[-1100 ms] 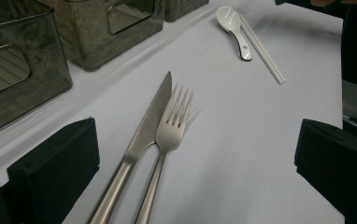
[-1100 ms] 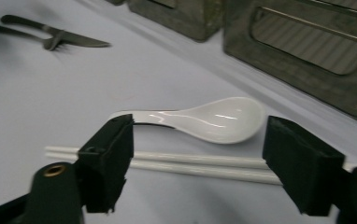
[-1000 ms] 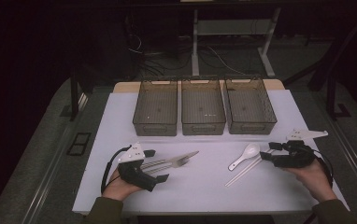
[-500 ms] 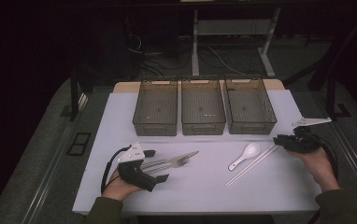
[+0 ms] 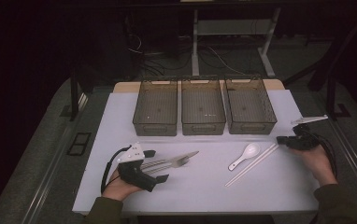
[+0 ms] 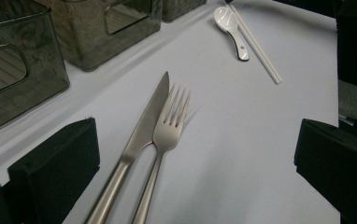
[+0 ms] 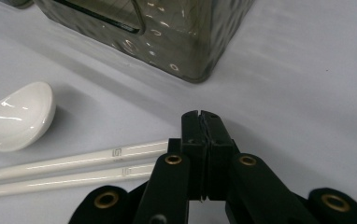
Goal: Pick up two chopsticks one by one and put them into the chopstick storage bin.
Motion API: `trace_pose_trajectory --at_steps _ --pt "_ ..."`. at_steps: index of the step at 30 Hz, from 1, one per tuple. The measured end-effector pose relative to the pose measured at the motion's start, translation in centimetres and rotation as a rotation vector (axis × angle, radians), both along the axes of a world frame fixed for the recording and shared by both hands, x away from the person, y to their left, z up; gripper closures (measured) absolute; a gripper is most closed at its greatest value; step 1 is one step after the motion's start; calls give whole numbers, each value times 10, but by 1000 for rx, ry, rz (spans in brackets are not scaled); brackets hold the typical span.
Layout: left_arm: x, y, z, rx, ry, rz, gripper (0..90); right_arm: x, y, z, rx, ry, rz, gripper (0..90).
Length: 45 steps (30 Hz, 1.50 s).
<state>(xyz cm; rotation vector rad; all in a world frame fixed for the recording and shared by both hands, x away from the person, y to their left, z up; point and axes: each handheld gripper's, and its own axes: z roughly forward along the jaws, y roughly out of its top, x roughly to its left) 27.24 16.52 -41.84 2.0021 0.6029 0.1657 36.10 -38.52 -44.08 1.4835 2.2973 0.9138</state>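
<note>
- My right gripper is black, with brass-coloured rivets on its arms
- The chopsticks under it are white, each with a small grey mark
- The spoon is glossy white
- My left gripper has black jaws and a pale grey plate
- The knife and fork are plain silver metal
- The three bins are smoky translucent grey-brown
- The table cover is pale lavender-white
</note>
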Motion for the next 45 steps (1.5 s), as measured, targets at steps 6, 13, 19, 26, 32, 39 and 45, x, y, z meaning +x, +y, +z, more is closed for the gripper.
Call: trace_pose_trajectory --at_steps 6,13,19,26,32,39,45 --pt "0 0 0 0 0 -1 0 1 2 -1 -2 21 9 894" --pt "0 0 0 2 0 -1 0 0 1 -2 -1 36 9 894" --pt "0 0 0 4 0 -4 0 -3 1 -2 -1 41 8 894" --pt "-1 0 0 4 0 -7 0 -8 -3 3 15 28 1 890" --pt "-1 0 0 6 1 -8 0 -11 -8 6 52 33 7 826" --pt "-1 0 0 7 2 -9 0 -9 -6 2 60 69 11 808" --pt "-1 0 0 5 2 -8 0 -11 -8 0 73 95 19 794"
